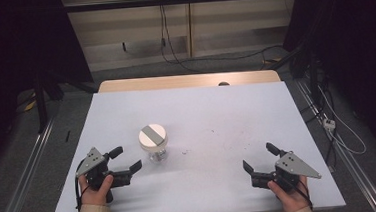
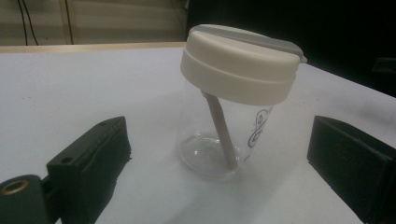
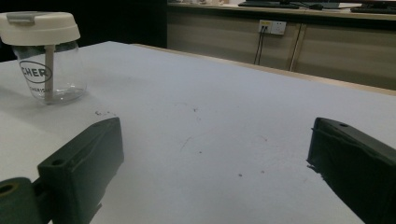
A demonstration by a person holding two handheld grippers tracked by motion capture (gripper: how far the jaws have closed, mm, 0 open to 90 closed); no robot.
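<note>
Clear jar [image 1: 153,143] with cream lid standing upright on the white surface [image 1: 216,114], a straw inside it, left hand-held gripper [image 1: 124,160] just beside the jar, jaws spread wide, right hand-held gripper [image 1: 260,157] well apart from the jar, jaws spread and empty

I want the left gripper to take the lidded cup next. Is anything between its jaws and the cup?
Nothing visible. The left gripper stands open beside the cup, with bare white table between them. In the left gripper view the cup sits straight ahead between the spread jaws.
</note>
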